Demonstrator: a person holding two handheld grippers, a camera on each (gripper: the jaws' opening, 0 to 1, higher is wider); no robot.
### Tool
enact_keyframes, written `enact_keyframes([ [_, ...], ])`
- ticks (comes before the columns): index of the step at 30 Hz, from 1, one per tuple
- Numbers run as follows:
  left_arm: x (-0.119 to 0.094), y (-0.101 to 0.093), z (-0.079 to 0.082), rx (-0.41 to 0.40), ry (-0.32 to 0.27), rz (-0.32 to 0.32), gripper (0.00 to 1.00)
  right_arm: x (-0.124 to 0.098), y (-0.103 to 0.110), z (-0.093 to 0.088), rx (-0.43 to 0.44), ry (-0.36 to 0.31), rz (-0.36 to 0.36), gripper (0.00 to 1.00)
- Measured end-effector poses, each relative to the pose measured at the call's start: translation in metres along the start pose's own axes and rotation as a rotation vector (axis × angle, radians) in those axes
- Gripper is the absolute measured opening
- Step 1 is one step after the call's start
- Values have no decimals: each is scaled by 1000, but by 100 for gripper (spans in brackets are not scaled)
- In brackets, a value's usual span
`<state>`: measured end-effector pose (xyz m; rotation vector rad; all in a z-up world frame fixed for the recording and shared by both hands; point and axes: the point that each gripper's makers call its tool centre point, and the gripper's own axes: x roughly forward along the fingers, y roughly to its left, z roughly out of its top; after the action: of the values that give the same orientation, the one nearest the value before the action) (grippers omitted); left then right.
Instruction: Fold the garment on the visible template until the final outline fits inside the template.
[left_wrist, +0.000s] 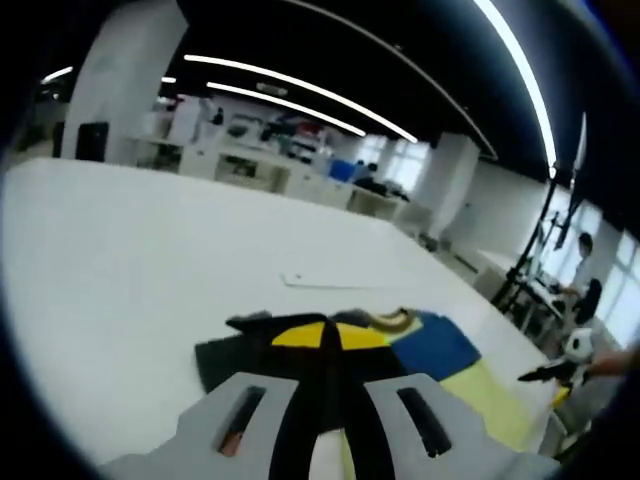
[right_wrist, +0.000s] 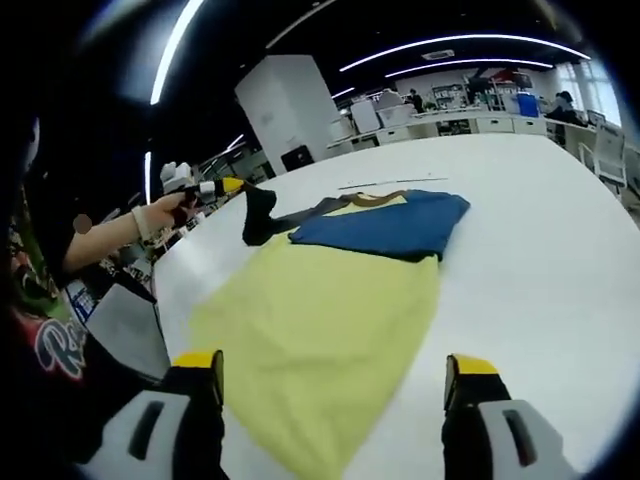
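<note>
Two grippers over one garment (right_wrist: 340, 300) on a white table (right_wrist: 540, 250). Left gripper (left_wrist: 325, 395) grasps a dark sleeve (right_wrist: 258, 215); in the right gripper view that sleeve is lifted off the table, far left of the right gripper (right_wrist: 335, 385). Right gripper is released, jaws spread wide, nothing between them, yellow body panel just ahead of it. Blue part (right_wrist: 385, 225) lies folded over the far end of the garment, neck (right_wrist: 375, 198) beyond. Template not clear to me; a thin strip (left_wrist: 325, 282) lies past the garment. Fabric looks light, soft, limp, so it will drape and wrinkle; pinch an edge or corner, likely the near hem for the right gripper.
</note>
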<state>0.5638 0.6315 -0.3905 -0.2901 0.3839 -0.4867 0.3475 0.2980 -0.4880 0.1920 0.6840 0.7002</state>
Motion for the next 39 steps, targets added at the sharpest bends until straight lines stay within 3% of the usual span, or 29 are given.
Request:
enact_keyframes([
  [12,52,-72,-2,-1,15,-115,0,-24,-17,-18,77,-46,-52,92],
  [21,84,-125,1,-7,-15,-188,0,-35,-22,-28,110,-59,-76,91],
  [30,118,-171,-21,-17,11,-262,0,-58,-32,-33,144,-84,-112,91],
  [39,144,-205,-48,-25,58,-325,0,-70,-34,-45,180,-88,-142,91],
])
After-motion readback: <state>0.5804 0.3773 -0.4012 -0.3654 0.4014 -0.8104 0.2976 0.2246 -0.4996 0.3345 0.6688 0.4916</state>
